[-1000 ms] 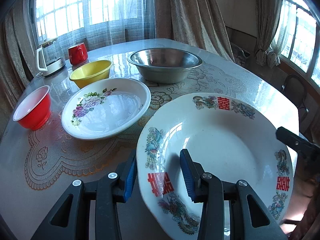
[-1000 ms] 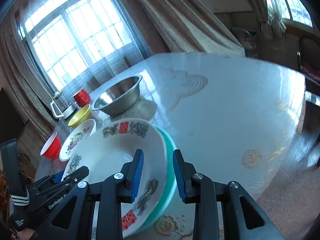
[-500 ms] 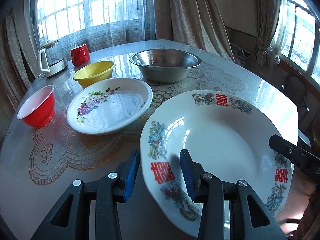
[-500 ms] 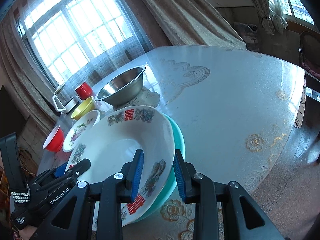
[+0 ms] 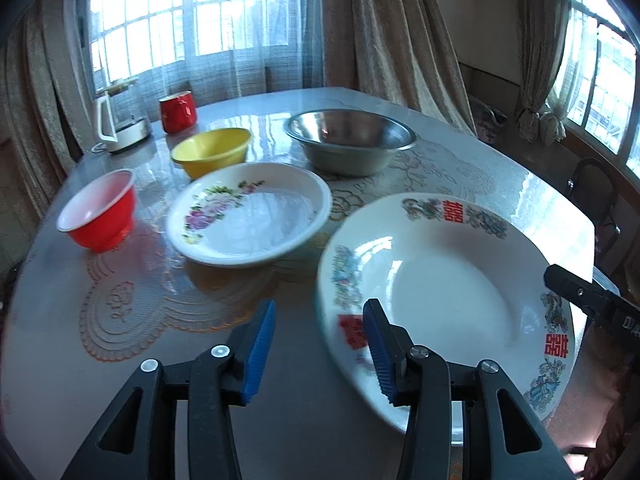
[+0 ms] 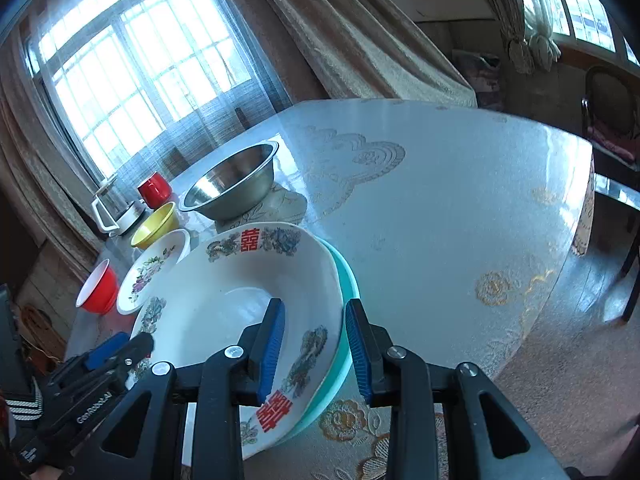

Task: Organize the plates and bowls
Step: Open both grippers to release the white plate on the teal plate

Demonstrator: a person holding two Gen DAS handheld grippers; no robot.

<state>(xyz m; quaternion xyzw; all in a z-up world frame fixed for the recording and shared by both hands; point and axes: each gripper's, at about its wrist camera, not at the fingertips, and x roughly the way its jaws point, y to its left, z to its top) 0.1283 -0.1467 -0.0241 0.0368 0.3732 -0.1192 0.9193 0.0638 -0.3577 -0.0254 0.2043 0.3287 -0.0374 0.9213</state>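
A large white plate with red characters point(image 5: 448, 288) point(image 6: 224, 300) rests on a teal plate point(image 6: 344, 280) at the table's near edge. My left gripper point(image 5: 320, 344) is open just off the large plate's left rim, holding nothing. My right gripper point(image 6: 314, 344) has its jaws on either side of the stacked rims on the right; they look open with a gap. A floral white plate point(image 5: 248, 216), a red bowl point(image 5: 100, 216), a yellow bowl point(image 5: 212, 152) and a steel bowl point(image 5: 348, 144) stand behind.
A red mug point(image 5: 178, 110) and a glass kettle point(image 5: 120, 120) stand at the table's far left. A dark chair point(image 6: 612, 116) is beyond the table's right edge. A lace mat point(image 5: 132, 308) lies under the glass top.
My left gripper has pulled back left off the large plate's rim, its jaws now wider and clear of it. The right gripper stays astride the rims.
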